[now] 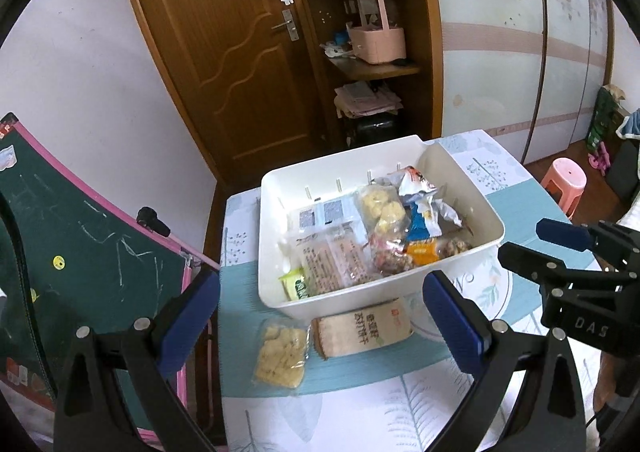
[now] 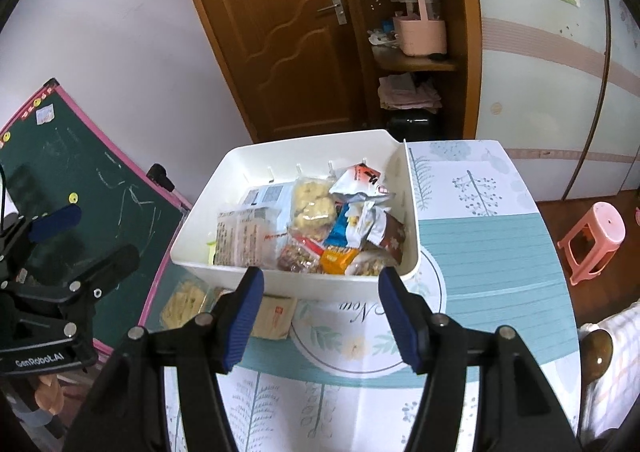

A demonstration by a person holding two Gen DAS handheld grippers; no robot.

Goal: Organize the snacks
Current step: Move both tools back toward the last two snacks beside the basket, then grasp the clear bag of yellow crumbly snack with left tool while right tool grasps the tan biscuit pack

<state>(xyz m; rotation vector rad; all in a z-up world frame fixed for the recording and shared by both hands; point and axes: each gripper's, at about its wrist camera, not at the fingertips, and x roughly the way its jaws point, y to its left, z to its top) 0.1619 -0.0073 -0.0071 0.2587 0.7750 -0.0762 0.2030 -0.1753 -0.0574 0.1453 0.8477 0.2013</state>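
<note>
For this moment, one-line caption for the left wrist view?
Open left gripper above two snack packs lying before a filled white bin.

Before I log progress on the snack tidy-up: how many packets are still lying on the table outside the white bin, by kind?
Clear bag of yellow puffed pieces: 1
Beige cracker packet with printed text: 1
Total outside the white bin: 2
Both lie on the tablecloth just in front of the bin's near wall.
</note>
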